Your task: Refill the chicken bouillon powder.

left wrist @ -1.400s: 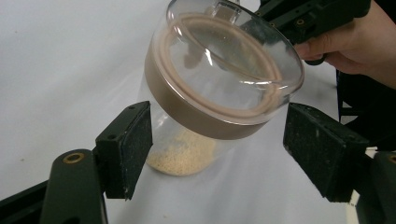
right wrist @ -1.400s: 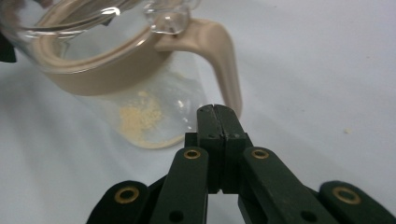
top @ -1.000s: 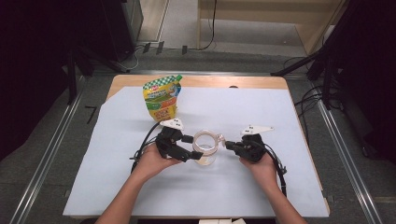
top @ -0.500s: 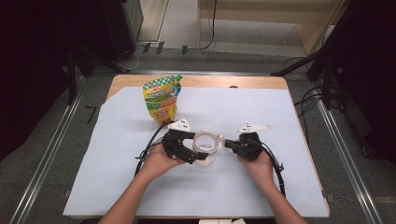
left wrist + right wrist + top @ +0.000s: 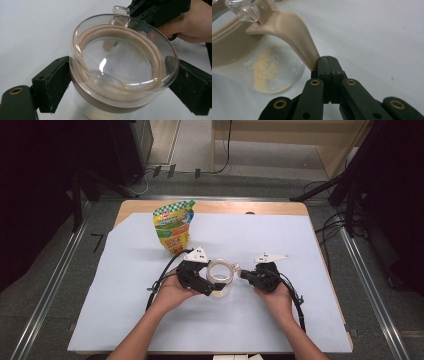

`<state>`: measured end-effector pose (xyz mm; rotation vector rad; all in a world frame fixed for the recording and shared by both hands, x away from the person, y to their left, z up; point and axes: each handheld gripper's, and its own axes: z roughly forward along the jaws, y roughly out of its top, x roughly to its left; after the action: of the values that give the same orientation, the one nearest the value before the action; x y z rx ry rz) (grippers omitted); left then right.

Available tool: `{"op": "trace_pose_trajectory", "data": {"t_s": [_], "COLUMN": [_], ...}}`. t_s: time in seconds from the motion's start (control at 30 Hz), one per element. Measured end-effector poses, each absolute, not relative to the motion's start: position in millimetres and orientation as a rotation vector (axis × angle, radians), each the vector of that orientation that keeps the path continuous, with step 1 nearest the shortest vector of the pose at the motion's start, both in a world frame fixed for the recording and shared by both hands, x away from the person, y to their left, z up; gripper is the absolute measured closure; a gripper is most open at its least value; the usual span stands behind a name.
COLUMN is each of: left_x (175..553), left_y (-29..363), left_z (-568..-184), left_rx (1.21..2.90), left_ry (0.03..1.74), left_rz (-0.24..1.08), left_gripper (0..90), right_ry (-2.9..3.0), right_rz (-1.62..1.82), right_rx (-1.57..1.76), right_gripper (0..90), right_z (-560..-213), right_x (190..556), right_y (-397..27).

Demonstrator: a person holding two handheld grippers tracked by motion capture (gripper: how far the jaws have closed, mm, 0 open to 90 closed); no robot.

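The left gripper (image 5: pixel 212 282), held in the person's left hand (image 5: pixel 172 292) just left of the frame's centre in the high view, had its jaws spread wide around the clear jar (image 5: pixel 220 277), one pad on each side of it; in the left gripper view the pads (image 5: pixel 53 85) sat against the glass wall just below the beige band at the jar's neck. Those jaws had just been opening wider with the jar between them, and whether they pressed on the glass or merely flanked it could not be told. The clear lid (image 5: pixel 125 62) lay over the jar's mouth with a beige seal ring inside it and a small clear tab at its far edge. The right gripper (image 5: pixel 243 275), held in the right hand (image 5: pixel 275 292) just right of centre, had its jaws brought together on the tip of the beige clasp lever (image 5: pixel 297 35), which curved up from them to the jar's neck in the upper left of the right gripper view. A thin layer of pale yellow crumbs (image 5: pixel 265 68) lay on the jar's bottom. The jar stood on the white sheet (image 5: pixel 300 245) covering the counter (image 5: pixel 210 207). Above and left of the jar, well apart from it, a yellow and green pouch (image 5: pixel 173 226) stood upright near the sheet's upper edge.
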<state>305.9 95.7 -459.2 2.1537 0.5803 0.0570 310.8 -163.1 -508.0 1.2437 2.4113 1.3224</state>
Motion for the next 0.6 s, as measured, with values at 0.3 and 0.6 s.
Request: {"op": "trace_pose_trajectory", "data": {"t_s": [0.3, 0.6], "left_x": [305.8, 305.4], "left_y": [96.2, 96.0], "left_z": [-457.9, -455.6], "left_rx": [2.156, 2.162], "left_ry": [0.583, 0.584], "left_rz": [0.051, 0.055], "left_gripper": [9.8, 9.7], "right_ry": [2.415, 2.414], "right_rz": [1.318, 1.317], "right_rx": [1.236, 1.234], "right_gripper": [90.0, 90.0], "right_z": [-507.4, -507.2], "right_x": [309.9, 309.5], "right_y": [-162.7, -162.2]}}
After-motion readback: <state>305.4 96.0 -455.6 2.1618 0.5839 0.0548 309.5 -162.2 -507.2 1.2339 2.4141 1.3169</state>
